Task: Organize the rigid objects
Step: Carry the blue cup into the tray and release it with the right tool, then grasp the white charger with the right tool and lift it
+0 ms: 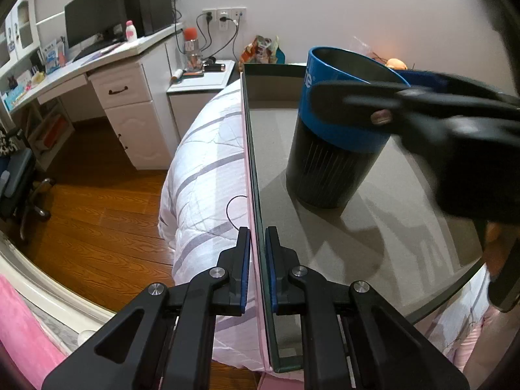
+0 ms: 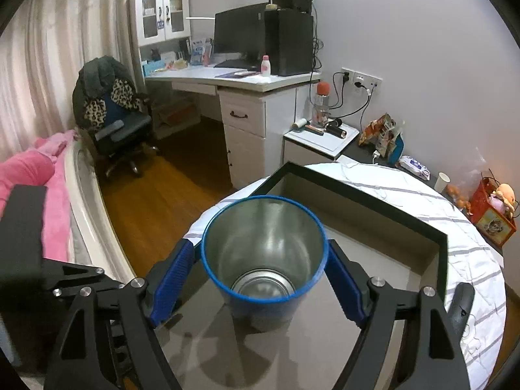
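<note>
One cup (image 2: 263, 256), one tray (image 1: 252, 149), two grippers.

Cup: cylindrical, tapering, blue band round upper part, dark ribbed lower body, bright metal lining, nothing visible inside; standing upright on tray floor, near tray's left wall. Tray: shallow, rectangular, dark thin rim, matte grey-brown cardboard-like floor, pink outer face on left wall; holding cup only; resting on white quilt (image 1: 208, 162) with grey stripes. Right gripper (image 2: 260, 276): black plastic links, blue ribbed pads (image 2: 170, 279), jaws apart either side of cup's blue band, close against it, contact not certain. Left gripper (image 1: 257, 266): same build, smooth blue pads, jaws nearly together, straddling tray's left wall, narrow gap each side, grip not certain. Beyond tray: white desk (image 2: 240, 79) with dark monitor (image 2: 239, 34), wooden plank floor.
</note>
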Motion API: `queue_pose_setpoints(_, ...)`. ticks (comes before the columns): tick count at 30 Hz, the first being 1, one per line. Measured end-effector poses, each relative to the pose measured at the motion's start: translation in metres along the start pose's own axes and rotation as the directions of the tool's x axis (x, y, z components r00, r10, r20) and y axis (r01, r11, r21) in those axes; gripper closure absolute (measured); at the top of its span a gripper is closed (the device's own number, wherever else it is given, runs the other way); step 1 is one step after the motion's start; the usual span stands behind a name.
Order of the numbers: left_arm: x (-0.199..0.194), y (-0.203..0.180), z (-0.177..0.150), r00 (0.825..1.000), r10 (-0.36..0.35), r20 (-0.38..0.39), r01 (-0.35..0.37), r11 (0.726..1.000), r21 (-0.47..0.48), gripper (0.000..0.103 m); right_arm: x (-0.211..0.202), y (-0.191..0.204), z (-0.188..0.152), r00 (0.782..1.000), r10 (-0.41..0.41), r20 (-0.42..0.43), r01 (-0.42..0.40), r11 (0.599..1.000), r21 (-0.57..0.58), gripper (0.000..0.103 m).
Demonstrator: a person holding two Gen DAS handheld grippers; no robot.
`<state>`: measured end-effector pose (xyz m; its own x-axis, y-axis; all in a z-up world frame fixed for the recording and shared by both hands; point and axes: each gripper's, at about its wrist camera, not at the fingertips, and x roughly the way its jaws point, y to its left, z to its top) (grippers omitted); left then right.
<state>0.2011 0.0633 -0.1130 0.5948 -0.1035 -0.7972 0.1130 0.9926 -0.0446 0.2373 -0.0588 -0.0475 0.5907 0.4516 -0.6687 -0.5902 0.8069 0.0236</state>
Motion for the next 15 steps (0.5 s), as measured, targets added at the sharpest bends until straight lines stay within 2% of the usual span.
queue_pose_setpoints(4,0.001,-0.001,-0.001,1.000,0.000,0.000,0.000,1.000,-0.004,0.094,-0.029,-0.009,-0.004,0.998,-0.042,0.046,0.041,0.999,0.005,0.021)
queue_pose_setpoints(7,0.001,-0.001,-0.001,1.000,-0.003,-0.002,0.003,1.000,-0.007,0.094,-0.066,-0.024,-0.010,0.991,-0.079,0.109,0.075,0.996,0.037,0.021)
queue_pose_setpoints(10,0.000,-0.001,-0.002,1.000,0.001,-0.003,-0.001,1.000,-0.007,0.094,-0.106,-0.050,-0.025,0.976,-0.162,0.149,0.150,0.985,0.086,0.021)
queue_pose_setpoints(15,0.003,-0.003,-0.002,1.000,0.018,-0.012,-0.018,1.000,-0.001,0.094,-0.144,-0.096,-0.060,0.943,-0.307,0.130,0.283,0.943,0.175,0.021)
